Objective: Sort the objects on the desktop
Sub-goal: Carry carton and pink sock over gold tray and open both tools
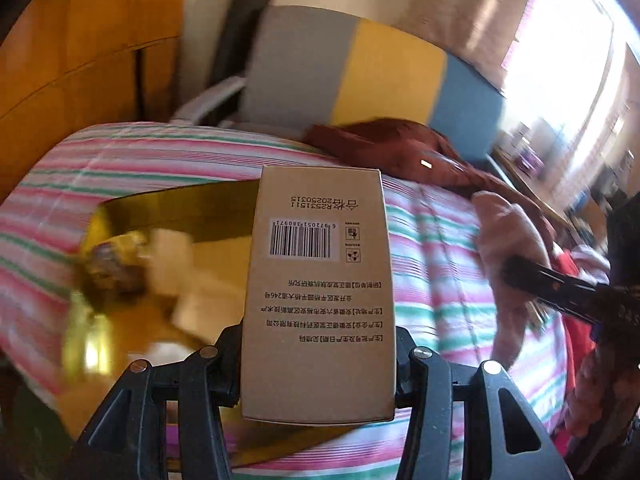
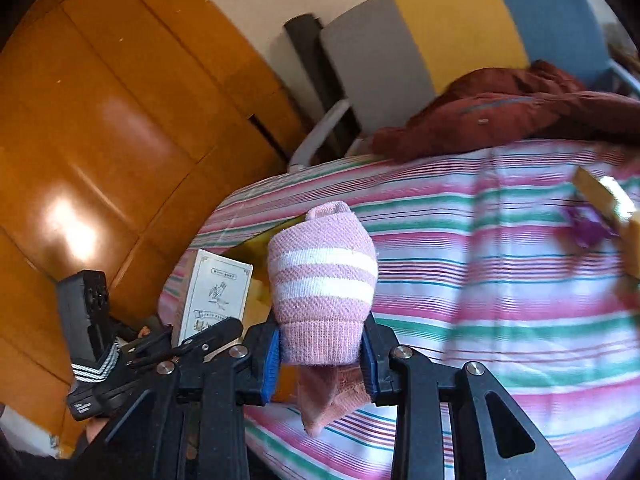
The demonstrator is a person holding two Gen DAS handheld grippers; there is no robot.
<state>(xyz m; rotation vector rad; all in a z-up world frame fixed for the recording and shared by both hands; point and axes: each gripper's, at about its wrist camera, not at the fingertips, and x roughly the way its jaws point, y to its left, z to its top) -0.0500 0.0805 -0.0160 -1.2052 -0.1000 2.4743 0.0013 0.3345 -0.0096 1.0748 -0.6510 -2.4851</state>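
The left gripper point(image 1: 318, 376) points forward over the striped bedcover point(image 1: 432, 240), its jaws clamped on the near end of a tan cardboard box point(image 1: 318, 292) printed with a barcode and upside-down text, held level above a blurred golden tray point(image 1: 132, 280). The right gripper point(image 2: 322, 354) likewise reaches forward, pinching a pink sock point(image 2: 322, 280) with white stripes by its ribbed cuff, the toe aimed away. Farther off, a dark red jacket point(image 2: 500, 116) lies at the bedcover's far edge
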